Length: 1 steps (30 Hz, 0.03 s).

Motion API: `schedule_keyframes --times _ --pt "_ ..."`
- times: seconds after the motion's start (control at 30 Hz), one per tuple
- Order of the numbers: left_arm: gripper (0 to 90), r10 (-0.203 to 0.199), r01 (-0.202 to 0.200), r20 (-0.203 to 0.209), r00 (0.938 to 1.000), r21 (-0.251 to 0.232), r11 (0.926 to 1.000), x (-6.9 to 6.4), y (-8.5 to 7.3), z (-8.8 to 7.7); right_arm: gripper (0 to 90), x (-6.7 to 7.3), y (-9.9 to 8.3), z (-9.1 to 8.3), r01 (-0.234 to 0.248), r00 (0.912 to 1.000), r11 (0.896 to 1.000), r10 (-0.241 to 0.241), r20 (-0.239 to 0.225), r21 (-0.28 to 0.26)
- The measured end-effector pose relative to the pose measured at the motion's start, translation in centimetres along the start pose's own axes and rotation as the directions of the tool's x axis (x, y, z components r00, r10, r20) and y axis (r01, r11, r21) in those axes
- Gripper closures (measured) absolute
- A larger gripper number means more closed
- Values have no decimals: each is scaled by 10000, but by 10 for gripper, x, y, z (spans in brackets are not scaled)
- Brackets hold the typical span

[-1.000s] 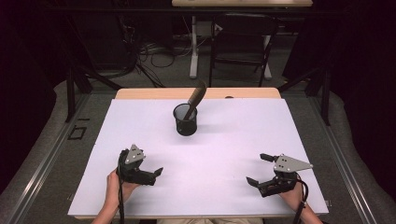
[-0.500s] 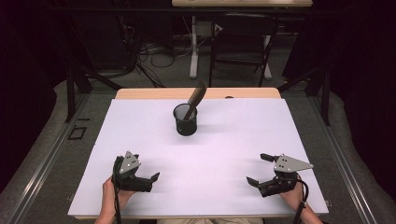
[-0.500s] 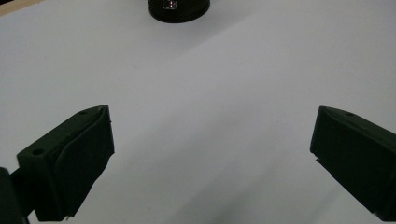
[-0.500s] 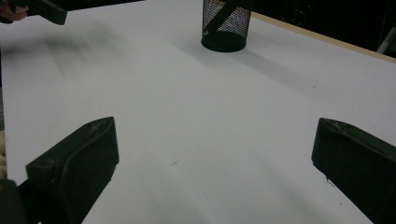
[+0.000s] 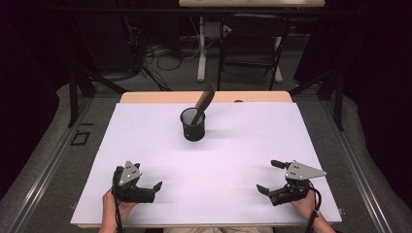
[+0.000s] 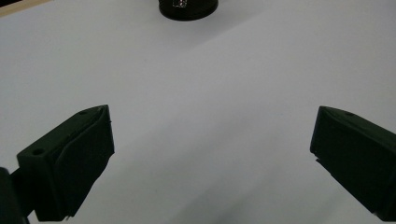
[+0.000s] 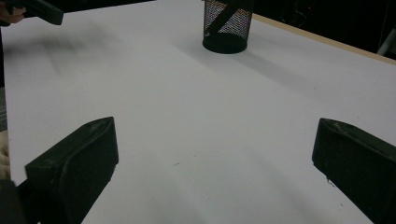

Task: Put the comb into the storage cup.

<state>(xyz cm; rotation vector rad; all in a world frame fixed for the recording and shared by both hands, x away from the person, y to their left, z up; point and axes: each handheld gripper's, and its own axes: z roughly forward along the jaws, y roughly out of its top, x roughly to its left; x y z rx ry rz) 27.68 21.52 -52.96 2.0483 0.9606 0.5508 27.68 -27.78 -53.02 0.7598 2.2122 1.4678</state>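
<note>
In the high view, the mesh cup (image 5: pixel 193 124) stands far on the desk (image 5: pixel 243 145) with a dark tool (image 5: pixel 204 99) leaning inside it; the placing seems done. Left gripper (image 5: pixel 145 190) and right gripper (image 5: pixel 270 177) rest near the front edge.

In the left gripper view, the fingers (image 6: pixel 70 158) are spread wide and hold nothing.

In the right gripper view, the fingers (image 7: pixel 74 163) are likewise released, well apart from the cup.

The table (image 5: pixel 252 97) has a light wooden top, covered almost fully by a white sheet (image 5: pixel 218 155); bare wood shows along the far edge. Grey floor (image 5: pixel 43 160) surrounds the table on all sides. Black curtains (image 5: pixel 374 58) close off the room left and right. Behind the table stand a dark folding chair (image 5: pixel 252 48), a white desk leg (image 5: pixel 201 48), and loose cables (image 5: pixel 155 53) on the floor. Light falls evenly from above.
</note>
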Motion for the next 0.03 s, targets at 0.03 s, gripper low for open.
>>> schedule_keyframes --times 0.03 --pt "0 3 -3 -12 10000 3 10000 0 0 0 0 0 0 0 1 10000 10000 -1 -2 -6"
